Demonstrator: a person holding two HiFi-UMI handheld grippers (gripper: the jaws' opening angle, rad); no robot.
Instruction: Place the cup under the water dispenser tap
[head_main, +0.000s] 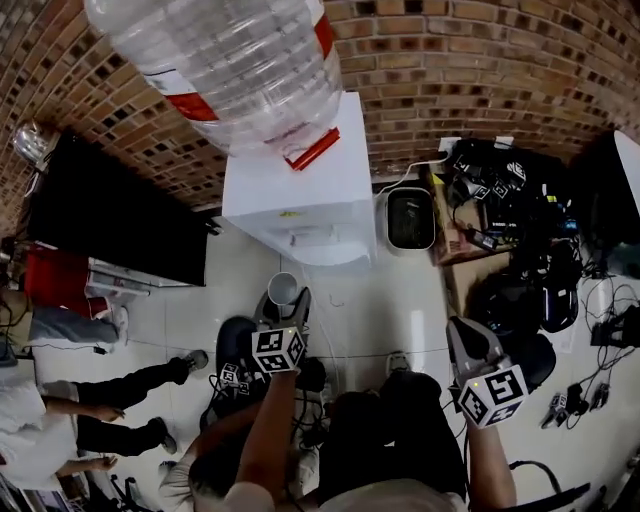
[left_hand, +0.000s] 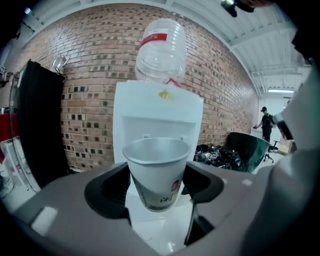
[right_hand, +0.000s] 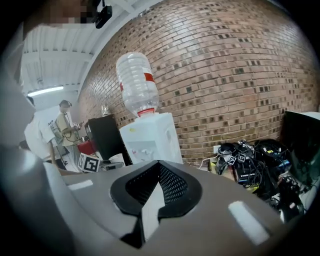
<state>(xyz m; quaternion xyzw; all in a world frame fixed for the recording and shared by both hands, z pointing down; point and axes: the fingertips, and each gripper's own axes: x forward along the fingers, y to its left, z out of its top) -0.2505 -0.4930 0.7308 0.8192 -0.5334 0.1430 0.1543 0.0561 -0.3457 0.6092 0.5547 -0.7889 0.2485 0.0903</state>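
Observation:
A white paper cup (left_hand: 156, 172) with a small print stands upright between the jaws of my left gripper (left_hand: 156, 186), which is shut on its sides. In the head view the cup (head_main: 283, 289) hangs above the floor, a short way in front of the white water dispenser (head_main: 300, 200). The dispenser carries an upturned clear bottle (head_main: 230, 70). Its tap recess (left_hand: 155, 131) lies straight behind the cup, farther off. My right gripper (head_main: 462, 338) is out to the right, shut with nothing in it (right_hand: 157, 167).
A black cabinet (head_main: 110, 215) stands left of the dispenser against the brick wall. A small white appliance (head_main: 408, 220) and a heap of cables and black gear (head_main: 520, 230) lie to the right. A person (head_main: 60, 420) stands at the far left.

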